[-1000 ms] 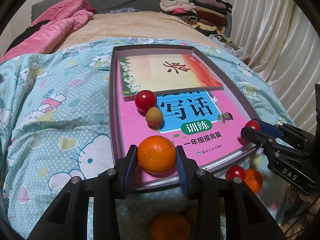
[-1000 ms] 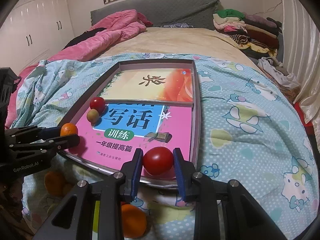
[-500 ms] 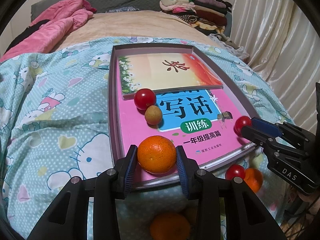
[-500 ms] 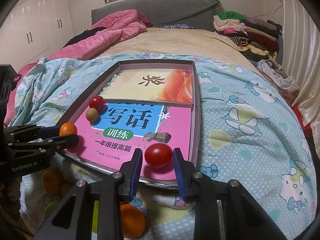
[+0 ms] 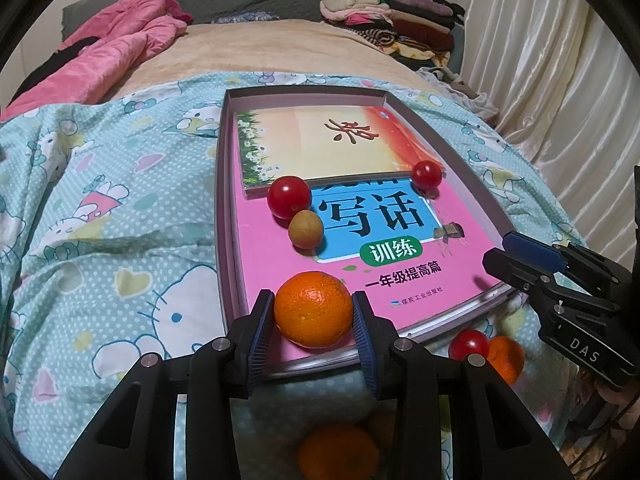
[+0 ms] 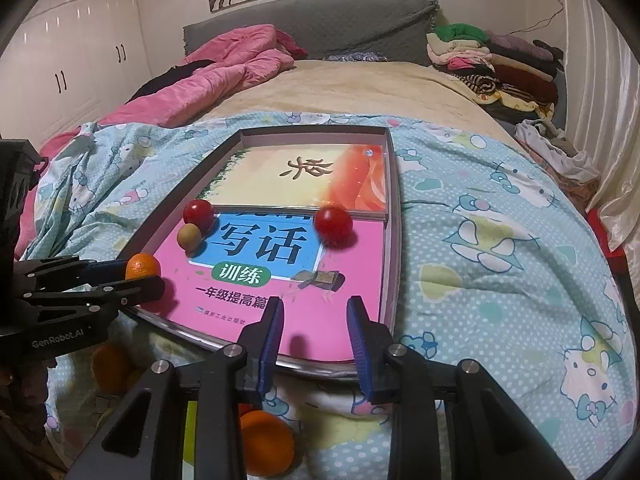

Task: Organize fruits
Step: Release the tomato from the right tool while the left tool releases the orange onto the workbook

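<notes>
Lettering "GenRobot.AI" marks left claw (image 6: 146, 280); "DAS" marks right claw (image 5: 508, 258).

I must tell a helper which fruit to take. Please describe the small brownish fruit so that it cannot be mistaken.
Find the shallow tray on the cartoon-print blanket; a pink book lies inside. On its left part, the brownish fruit touches a red tomato. It is the only dull tan one.
</notes>
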Demonstrator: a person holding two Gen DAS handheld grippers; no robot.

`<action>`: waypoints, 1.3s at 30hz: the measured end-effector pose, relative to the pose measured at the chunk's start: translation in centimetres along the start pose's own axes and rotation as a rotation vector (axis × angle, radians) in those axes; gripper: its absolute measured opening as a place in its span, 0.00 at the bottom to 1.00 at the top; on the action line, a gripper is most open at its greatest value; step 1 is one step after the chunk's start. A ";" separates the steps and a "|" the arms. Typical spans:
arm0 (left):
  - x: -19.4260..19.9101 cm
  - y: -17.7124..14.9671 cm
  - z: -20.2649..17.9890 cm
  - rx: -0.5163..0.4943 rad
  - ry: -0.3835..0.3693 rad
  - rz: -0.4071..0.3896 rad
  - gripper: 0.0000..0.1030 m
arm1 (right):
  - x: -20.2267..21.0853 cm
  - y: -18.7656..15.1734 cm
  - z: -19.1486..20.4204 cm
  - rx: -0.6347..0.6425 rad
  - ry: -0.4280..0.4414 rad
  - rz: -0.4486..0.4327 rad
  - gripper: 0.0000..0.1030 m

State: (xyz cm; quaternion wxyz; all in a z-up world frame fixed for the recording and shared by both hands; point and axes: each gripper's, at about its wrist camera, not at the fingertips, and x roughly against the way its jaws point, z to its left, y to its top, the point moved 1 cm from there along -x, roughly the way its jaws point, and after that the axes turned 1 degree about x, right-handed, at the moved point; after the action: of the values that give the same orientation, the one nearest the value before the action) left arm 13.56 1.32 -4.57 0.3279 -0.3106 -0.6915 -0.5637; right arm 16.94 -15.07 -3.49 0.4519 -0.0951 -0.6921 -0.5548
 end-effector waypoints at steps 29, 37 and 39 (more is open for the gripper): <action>2.0 0.6 0.5 0.040 0.004 -0.080 0.62 | 1.3 0.4 0.5 0.004 0.033 -0.067 0.56; 2.8 0.8 0.9 0.046 0.011 -0.100 0.68 | 2.1 0.6 0.5 -0.002 0.029 -0.105 0.64; 3.1 0.8 0.9 0.040 0.031 -0.113 0.69 | 2.4 0.7 0.4 -0.006 0.029 -0.116 0.66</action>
State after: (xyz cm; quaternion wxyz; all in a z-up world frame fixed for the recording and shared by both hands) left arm 12.24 2.56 -1.79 0.3122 -0.2557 -0.7139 -0.5723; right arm 15.79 -15.36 -1.28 0.4286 -0.0484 -0.6881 -0.5835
